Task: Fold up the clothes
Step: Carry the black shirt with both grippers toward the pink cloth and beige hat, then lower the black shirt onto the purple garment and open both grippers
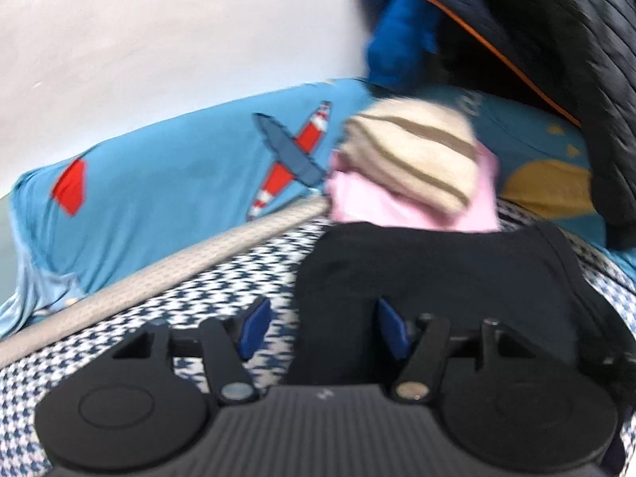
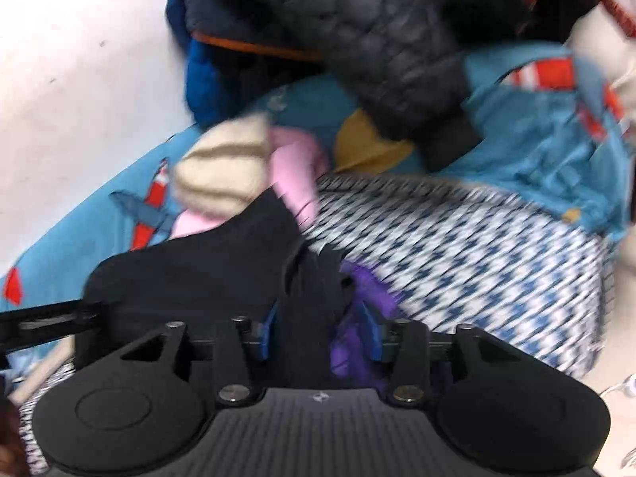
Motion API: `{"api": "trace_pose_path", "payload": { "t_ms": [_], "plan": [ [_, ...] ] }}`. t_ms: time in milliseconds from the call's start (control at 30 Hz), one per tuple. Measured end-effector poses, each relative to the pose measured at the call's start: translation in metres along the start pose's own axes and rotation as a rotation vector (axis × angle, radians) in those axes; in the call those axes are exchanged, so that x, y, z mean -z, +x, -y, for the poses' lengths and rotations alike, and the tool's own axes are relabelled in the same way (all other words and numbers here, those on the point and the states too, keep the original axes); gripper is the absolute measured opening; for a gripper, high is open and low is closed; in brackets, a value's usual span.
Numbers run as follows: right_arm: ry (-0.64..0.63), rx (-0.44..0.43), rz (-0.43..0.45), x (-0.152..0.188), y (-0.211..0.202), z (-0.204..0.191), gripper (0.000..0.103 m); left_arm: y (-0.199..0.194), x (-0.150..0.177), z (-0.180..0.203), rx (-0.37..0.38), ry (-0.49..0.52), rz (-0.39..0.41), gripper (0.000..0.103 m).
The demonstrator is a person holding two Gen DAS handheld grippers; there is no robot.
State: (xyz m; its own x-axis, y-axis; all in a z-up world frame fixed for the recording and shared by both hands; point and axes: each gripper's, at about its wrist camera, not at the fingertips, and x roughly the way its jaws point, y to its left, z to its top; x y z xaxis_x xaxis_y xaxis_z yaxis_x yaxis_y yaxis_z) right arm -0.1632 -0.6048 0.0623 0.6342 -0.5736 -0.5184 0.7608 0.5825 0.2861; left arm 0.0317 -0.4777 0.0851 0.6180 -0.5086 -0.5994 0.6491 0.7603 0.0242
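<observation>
A houndstooth bed cover [image 1: 222, 290] is spread beneath both claws. The left claw [image 1: 322, 328] is held spread, the black garment [image 1: 437, 278] lying just ahead — unpinched. The right claw [image 2: 318, 332] is parted around black and purple cloth [image 2: 357, 342]; a snag there could undo the fold. No containers are seen.

Black garment [image 1: 437, 278] on blue-white houndstooth cloth [image 1: 222, 290], airplane-print blue sheet [image 1: 179, 183].

On the houndstooth cover [image 1: 222, 290]: 1 black garment [image 1: 437, 278] and 1 purple garment [image 2: 357, 342]. At its far edge — 1 pink garment [image 1: 397, 206] under 1 cream striped piece [image 1: 413, 151]. Beyond, 1 blue aeroplane-print sheet [image 1: 179, 183] and 1 dark quilted jacket [image 2: 377, 31] — blur hides any more.
</observation>
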Motion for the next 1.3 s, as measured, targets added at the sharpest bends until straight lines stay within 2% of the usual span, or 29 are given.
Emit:
{"api": "trace_pose_path", "payload": {
  "t_ms": [200, 300, 433, 500, 667, 767, 833, 933, 1300],
  "plan": [
    [0.001, 0.087, 0.023, -0.004, -0.003, 0.007, 0.046, -0.007, 0.000, -0.031, -0.123, -0.085, 0.006, 0.072],
    [0.049, 0.099, 0.043, -0.009, -0.008, 0.015, 0.047, -0.006, 0.000, -0.044, -0.139, -0.130, -0.021, 0.072],
    [0.066, 0.041, 0.158, -0.013, -0.025, 0.015, 0.047, -0.012, -0.003, -0.046, -0.125, -0.142, 0.011, 0.072],
    [0.037, -0.031, 0.183, -0.013, -0.030, 0.007, 0.047, -0.014, -0.006, -0.040, -0.107, -0.135, 0.023, 0.072],
    [-0.058, -0.244, 0.077, -0.005, -0.022, -0.017, 0.045, -0.005, -0.010, -0.020, -0.095, -0.100, 0.028, 0.073],
    [-0.138, -0.314, -0.002, 0.005, -0.015, -0.034, 0.045, 0.008, -0.012, -0.014, -0.110, -0.092, 0.022, 0.073],
    [-0.190, -0.319, -0.038, 0.011, -0.012, -0.043, 0.045, 0.019, -0.013, -0.014, -0.120, -0.088, 0.010, 0.073],
    [-0.211, -0.274, -0.094, 0.017, -0.005, -0.047, 0.045, 0.036, -0.013, -0.014, -0.127, -0.087, -0.007, 0.073],
    [-0.123, -0.264, -0.119, 0.009, 0.005, -0.032, 0.042, 0.084, -0.003, -0.008, -0.149, -0.093, -0.040, 0.072]
  ]
}}
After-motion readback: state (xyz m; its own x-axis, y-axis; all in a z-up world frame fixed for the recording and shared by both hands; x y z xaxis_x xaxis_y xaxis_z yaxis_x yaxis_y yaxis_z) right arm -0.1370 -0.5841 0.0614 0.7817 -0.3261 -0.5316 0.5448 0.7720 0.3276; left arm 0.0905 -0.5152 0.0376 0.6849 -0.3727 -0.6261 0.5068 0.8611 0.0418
